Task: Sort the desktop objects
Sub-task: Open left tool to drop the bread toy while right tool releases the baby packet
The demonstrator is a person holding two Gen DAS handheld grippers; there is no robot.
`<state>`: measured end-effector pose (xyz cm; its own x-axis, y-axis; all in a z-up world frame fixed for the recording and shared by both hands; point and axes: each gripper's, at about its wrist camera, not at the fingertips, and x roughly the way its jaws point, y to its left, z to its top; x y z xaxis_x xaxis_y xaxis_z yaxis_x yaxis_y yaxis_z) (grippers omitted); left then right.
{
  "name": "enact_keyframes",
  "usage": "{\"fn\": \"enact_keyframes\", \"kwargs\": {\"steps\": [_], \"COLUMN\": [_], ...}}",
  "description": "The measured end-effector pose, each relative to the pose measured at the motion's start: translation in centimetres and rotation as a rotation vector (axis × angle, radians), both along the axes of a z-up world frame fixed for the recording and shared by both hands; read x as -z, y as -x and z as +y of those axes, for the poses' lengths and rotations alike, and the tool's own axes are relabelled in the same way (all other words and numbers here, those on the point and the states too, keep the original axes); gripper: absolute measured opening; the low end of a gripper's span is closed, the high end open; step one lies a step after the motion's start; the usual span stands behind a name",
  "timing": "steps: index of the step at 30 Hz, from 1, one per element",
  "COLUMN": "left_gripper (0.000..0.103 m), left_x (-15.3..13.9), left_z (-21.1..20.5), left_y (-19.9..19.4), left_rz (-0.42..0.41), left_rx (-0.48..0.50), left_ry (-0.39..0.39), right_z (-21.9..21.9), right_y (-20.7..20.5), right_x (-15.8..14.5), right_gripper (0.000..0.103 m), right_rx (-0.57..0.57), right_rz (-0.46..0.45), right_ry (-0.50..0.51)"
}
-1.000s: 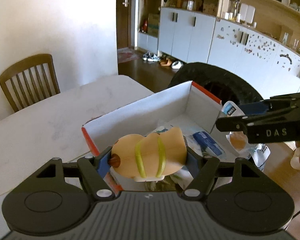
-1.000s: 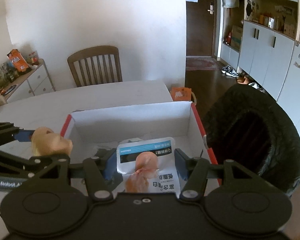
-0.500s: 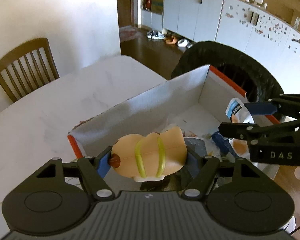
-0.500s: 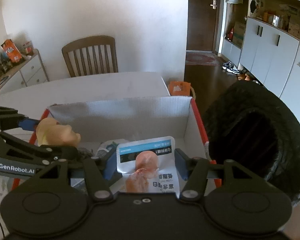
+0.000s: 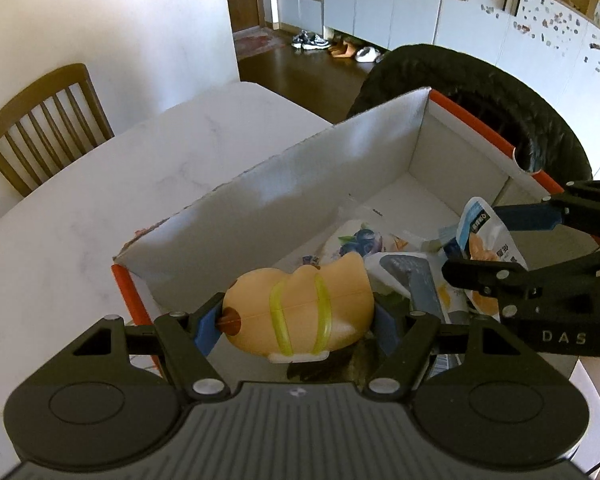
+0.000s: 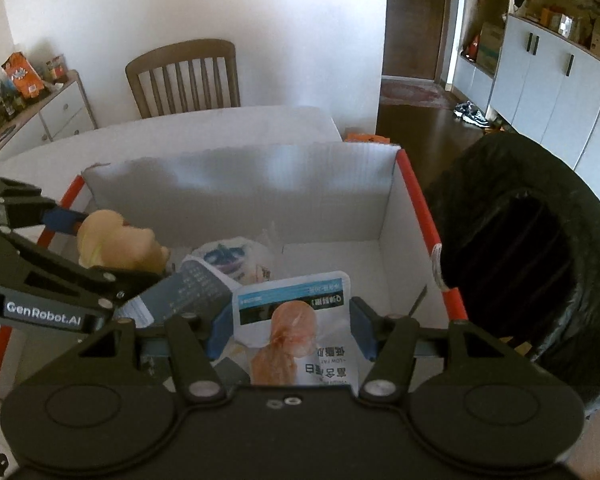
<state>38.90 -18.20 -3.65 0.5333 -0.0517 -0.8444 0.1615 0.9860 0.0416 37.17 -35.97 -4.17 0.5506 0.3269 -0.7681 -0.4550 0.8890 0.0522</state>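
My left gripper (image 5: 296, 324) is shut on a tan plastic toy (image 5: 300, 312) with yellow-green bands, held over the near left end of the open white cardboard box (image 5: 260, 196) with red edges. The toy also shows in the right wrist view (image 6: 116, 240). My right gripper (image 6: 290, 328) is shut on a white snack pouch (image 6: 296, 320) with a blue strip, held over the box (image 6: 236, 184). The pouch also shows in the left wrist view (image 5: 488, 240). Several packets (image 5: 380, 244) lie on the box floor.
The box stands on a white marble table (image 5: 100, 192). A black-lined bin (image 6: 532, 264) stands right of the box, off the table edge. A wooden chair (image 6: 184, 76) is behind the table. White cabinets (image 5: 440, 8) line the far wall.
Both grippers have moved forward and lower over the box with their objects still held. The box interior and its packets now fill more of both views.
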Motion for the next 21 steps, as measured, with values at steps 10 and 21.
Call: {"fn": "enact_keyframes", "kwargs": {"steps": [10,21], "left_gripper": [0.078,0.080], "left_x": [0.7,-0.3], "left_z": [0.2,1.1], "left_y": [-0.2,0.8], "left_rz": [0.029,-0.001], "left_rx": [-0.008,-0.036], "left_ry": [0.013,0.072], "right_z": [-0.4,-1.7], "right_y": [0.2,0.8], "right_x": [0.3,-1.2], "right_gripper": [0.073,0.084], "right_rx": [-0.001,0.027], "right_rz": [0.002,-0.029], "right_ry": [-0.013,-0.051]}}
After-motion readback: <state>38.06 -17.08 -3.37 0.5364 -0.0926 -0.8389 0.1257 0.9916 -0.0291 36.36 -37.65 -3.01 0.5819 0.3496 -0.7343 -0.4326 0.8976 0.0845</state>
